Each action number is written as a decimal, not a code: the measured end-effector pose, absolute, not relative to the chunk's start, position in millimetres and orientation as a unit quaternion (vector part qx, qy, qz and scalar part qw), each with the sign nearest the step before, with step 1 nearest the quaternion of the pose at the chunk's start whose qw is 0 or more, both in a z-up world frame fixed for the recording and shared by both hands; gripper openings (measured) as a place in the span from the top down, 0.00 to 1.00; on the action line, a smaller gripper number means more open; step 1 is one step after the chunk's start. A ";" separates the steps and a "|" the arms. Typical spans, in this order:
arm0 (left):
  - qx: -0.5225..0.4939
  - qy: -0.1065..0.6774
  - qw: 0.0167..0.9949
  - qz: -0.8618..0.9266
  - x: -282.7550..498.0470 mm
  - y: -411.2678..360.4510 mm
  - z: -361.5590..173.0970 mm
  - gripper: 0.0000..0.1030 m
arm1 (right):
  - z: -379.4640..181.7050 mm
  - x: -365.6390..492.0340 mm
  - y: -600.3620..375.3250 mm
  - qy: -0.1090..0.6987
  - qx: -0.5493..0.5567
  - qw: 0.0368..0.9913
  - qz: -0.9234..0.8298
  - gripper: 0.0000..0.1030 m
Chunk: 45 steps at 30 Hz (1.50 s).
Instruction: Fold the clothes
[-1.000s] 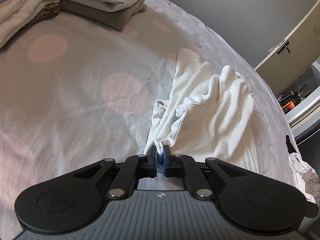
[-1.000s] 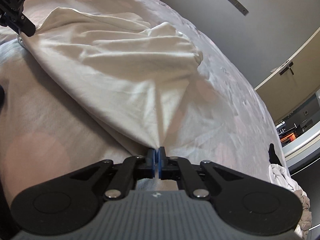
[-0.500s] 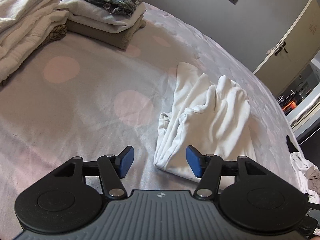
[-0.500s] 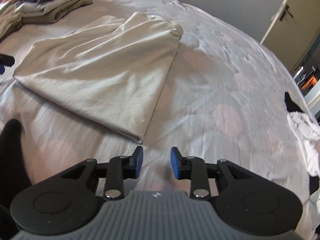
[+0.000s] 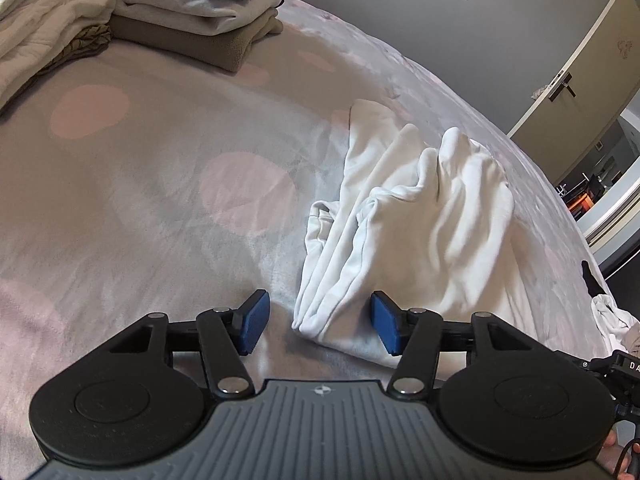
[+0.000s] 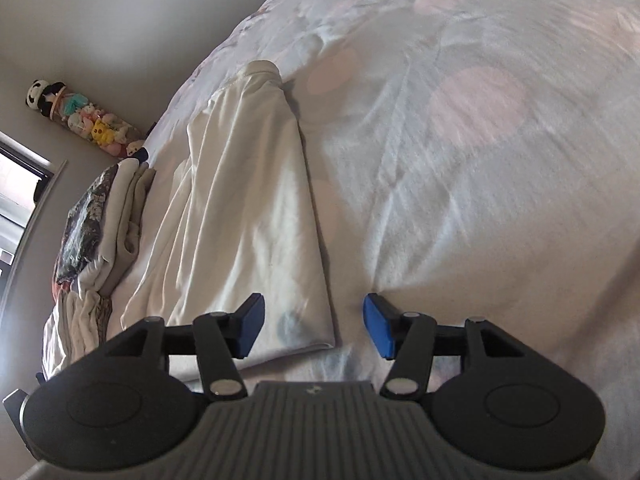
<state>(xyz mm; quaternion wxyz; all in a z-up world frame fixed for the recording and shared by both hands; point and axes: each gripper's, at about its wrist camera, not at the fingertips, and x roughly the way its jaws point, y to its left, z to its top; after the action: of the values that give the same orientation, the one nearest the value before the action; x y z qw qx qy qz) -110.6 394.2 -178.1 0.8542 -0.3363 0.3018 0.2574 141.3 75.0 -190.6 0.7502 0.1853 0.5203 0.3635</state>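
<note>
Between each hand-held gripper's parted, unclamped jaws lies a white garment corner.

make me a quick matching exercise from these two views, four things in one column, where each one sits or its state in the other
Things:
1. white garment
2. stack of folded clothes
3. soft toys
4. left gripper

Places or states:
A. against the wall beyond the bed
B. crumpled on the bedspread, its near corner between the jaws
C. jaws closing, pads not pressing on anything
D. far end of the bed, dark floral piece on top

Pairs: 1-B, 2-D, 3-A, 4-C
</note>
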 end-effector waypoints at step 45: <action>-0.324 0.404 0.813 0.267 -136.0 364.7 -143.1 0.64 | -153.7 98.3 56.3 0.537 0.055 0.786 0.303 0.66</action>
<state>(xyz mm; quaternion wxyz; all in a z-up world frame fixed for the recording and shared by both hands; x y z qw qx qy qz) -136.0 364.7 -143.1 0.8126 -0.3242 0.4040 0.2673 98.3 56.3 -153.7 0.7856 0.0554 0.5369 0.3025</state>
